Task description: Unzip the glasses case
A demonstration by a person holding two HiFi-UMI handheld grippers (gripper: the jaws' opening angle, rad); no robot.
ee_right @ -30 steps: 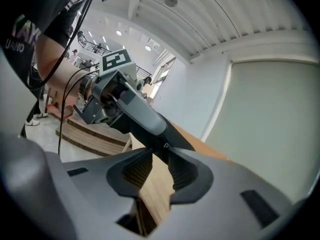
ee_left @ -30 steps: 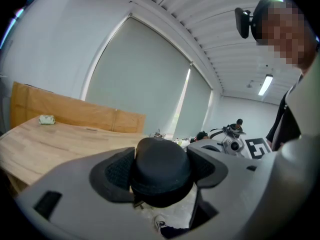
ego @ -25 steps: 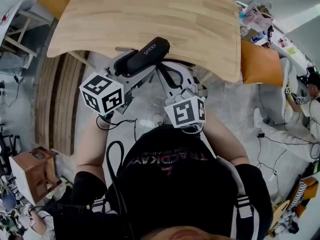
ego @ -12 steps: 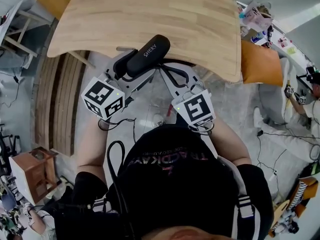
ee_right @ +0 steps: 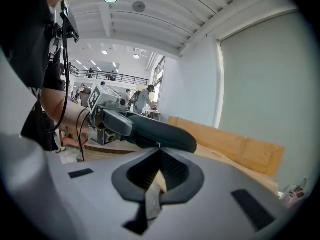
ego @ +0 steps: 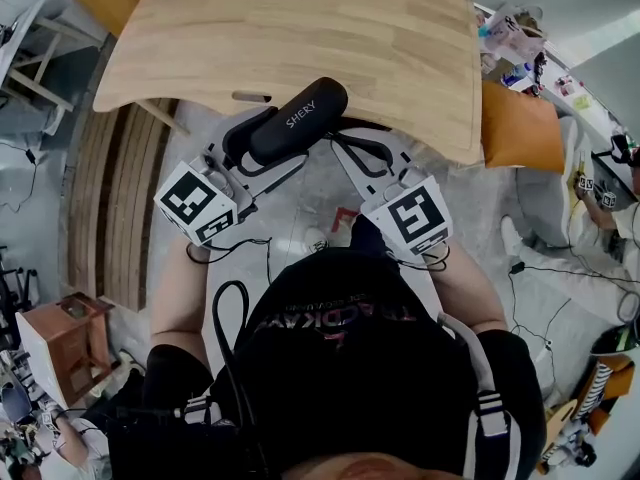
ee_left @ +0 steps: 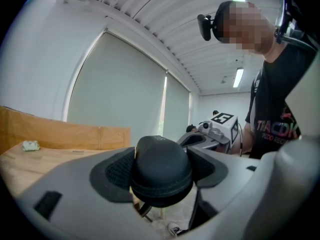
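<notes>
Left gripper point(ee_left: 161, 173) clamps 1 rounded end of the glasses case point(ego: 298, 118), which hangs in the air just before the wooden table point(ego: 300, 28). Its shell is black, smooth and oblong, with a seam line around it. Right gripper point(ee_right: 159, 153) has its 2 jaws pressed together, apparently nipping the tiny metal zipper pull point(ee_right: 159, 145). I judge the unzipping is only starting; next it needs a steady pull along the seam.
</notes>
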